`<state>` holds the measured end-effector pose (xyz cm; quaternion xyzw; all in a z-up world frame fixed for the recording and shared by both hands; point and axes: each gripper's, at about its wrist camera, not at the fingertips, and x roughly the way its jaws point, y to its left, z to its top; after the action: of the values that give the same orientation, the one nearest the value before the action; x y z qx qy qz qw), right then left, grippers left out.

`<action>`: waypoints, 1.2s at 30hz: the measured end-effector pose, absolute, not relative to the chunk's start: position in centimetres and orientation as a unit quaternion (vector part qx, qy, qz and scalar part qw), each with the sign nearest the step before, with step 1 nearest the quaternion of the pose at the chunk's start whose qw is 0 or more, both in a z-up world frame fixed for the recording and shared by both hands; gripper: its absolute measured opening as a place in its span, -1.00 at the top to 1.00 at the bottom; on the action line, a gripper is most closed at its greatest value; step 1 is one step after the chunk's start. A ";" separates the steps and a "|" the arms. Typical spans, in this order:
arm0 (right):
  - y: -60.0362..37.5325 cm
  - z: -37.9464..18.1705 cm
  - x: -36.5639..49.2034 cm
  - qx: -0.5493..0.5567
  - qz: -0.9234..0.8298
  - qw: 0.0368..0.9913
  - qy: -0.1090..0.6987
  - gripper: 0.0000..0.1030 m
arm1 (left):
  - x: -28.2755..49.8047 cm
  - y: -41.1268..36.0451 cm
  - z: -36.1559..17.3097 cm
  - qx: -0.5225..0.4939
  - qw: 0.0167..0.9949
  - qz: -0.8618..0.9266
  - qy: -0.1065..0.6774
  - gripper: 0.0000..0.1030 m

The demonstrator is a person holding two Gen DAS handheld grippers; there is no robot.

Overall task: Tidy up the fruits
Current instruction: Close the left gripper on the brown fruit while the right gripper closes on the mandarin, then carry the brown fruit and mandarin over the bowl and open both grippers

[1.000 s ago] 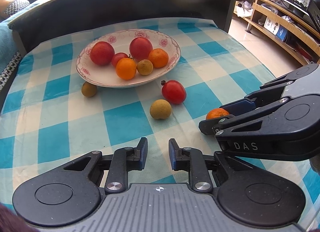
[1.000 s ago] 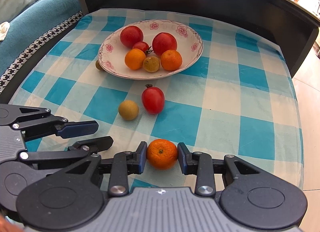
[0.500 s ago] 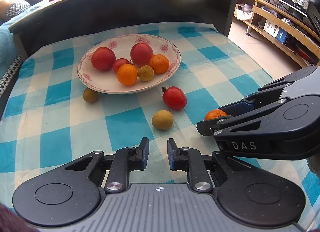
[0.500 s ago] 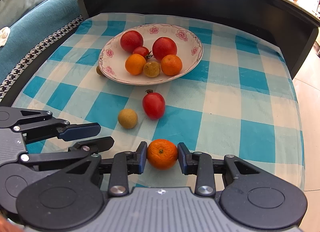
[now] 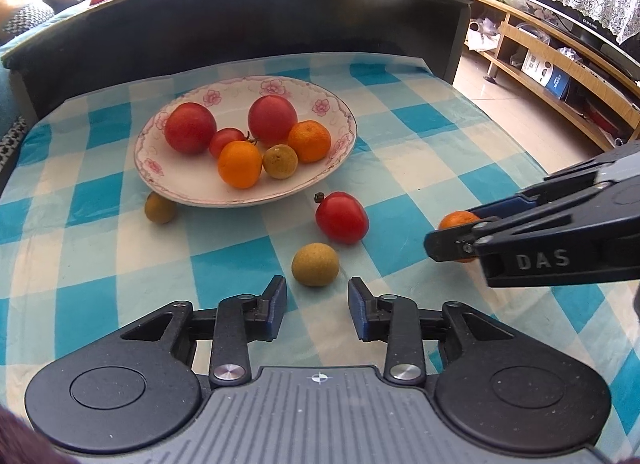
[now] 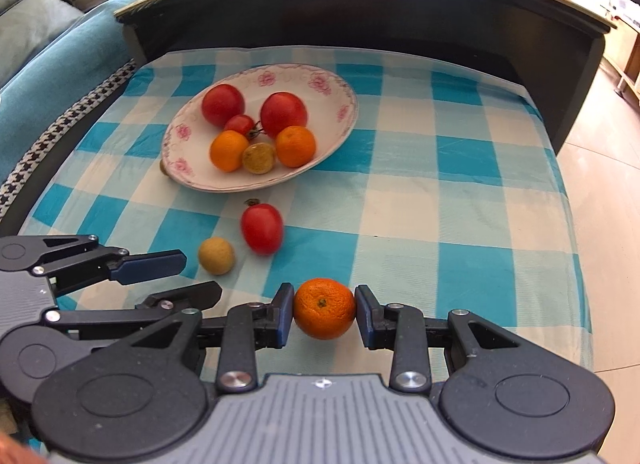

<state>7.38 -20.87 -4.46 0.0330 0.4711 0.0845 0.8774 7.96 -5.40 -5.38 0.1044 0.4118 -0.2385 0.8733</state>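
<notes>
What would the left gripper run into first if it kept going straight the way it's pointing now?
Most likely the small tan fruit lying on the checked tablecloth, just ahead of the left gripper, whose jaws are opening with nothing between them. The fruit sits close to the centre line, though depth is hard to judge.

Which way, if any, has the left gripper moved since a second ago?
Yes: left gripper advanced toward the nearest longan; jaws opening, nothing between them.

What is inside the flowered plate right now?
The flowered plate holds six fruits: two large red ones, a small red one with a stem, two oranges and a small brownish fruit. Anything behind the large red ones is hidden.
</notes>
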 end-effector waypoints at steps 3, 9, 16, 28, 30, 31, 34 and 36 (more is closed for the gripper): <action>-21.6 -4.6 7.4 0.040 0.080 0.877 0.473 0.33 | 8.7 -5.8 -5.6 0.095 0.873 -0.242 0.412 0.12; -22.6 -5.1 7.6 0.054 0.074 0.874 0.478 0.33 | 9.0 -6.1 -5.7 0.097 0.874 -0.238 0.411 0.19; -22.3 -5.4 8.1 0.052 0.074 0.868 0.489 0.33 | 8.7 -5.7 -5.3 0.107 0.866 -0.230 0.430 0.32; -21.1 -4.4 8.4 0.039 0.083 0.870 0.484 0.33 | 8.7 -4.6 -3.2 0.087 0.875 -0.225 0.420 0.33; -21.0 -4.1 8.5 0.041 0.083 0.871 0.482 0.33 | 8.8 -4.6 -3.0 0.083 0.876 -0.223 0.419 0.33; -20.9 -4.0 8.6 0.042 0.083 0.872 0.480 0.33 | 8.9 -4.6 -3.0 0.083 0.876 -0.223 0.419 0.33; -20.9 -3.6 8.7 0.046 0.086 0.874 0.476 0.33 | 8.9 -4.5 -2.9 0.081 0.876 -0.223 0.420 0.33; -21.0 -3.4 8.8 0.050 0.088 0.875 0.474 0.33 | 8.9 -4.4 -2.7 0.078 0.876 -0.224 0.419 0.33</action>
<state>8.78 -20.96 -3.45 0.0495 0.4740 0.0875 0.8748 8.87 -4.40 -2.68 0.0777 0.4195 -0.2236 0.8763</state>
